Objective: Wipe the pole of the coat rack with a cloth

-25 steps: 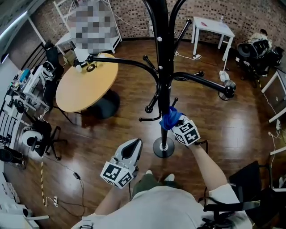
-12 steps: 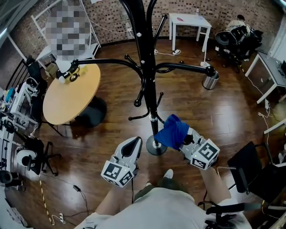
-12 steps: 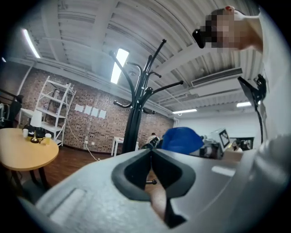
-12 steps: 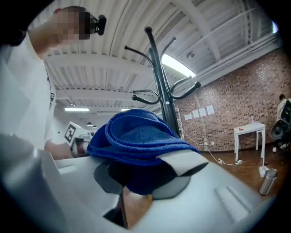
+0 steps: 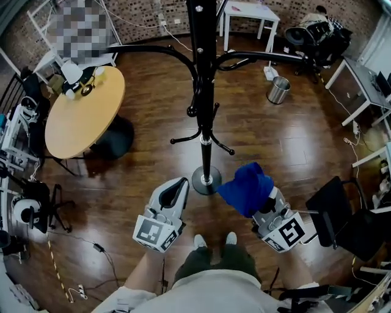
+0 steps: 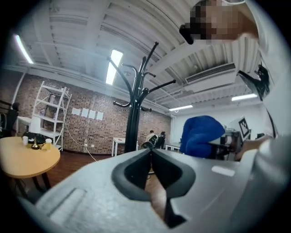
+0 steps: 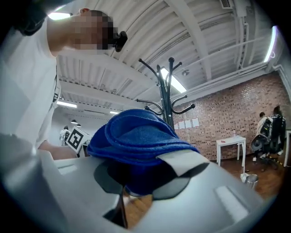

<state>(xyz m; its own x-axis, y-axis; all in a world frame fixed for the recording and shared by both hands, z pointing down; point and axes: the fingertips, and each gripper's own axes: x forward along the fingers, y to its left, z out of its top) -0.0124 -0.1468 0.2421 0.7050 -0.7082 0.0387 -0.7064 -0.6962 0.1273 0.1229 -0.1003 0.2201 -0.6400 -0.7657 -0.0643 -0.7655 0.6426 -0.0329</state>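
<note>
The black coat rack pole [image 5: 203,92] rises from a round base [image 5: 206,180] on the wood floor, with curved arms spreading out. My right gripper [image 5: 261,202] is shut on a folded blue cloth [image 5: 247,188], held clear of the pole, to the right of the base. The cloth [image 7: 136,136] bulges over the right jaws, with the rack [image 7: 169,100] behind it. My left gripper [image 5: 177,194] sits shut and empty, left of the base. In the left gripper view the pole [image 6: 133,123] stands ahead and the cloth [image 6: 200,134] shows at right.
A round wooden table [image 5: 82,113] with small items stands at left. Behind are a white table [image 5: 247,15], a metal bin [image 5: 278,90] and office chairs. A black chair [image 5: 333,211] sits close on my right. Equipment and cables line the left wall.
My right gripper has pulled the blue cloth off the pole, back and to the right. The view has backed away from the rack. The left gripper stays shut in place.
</note>
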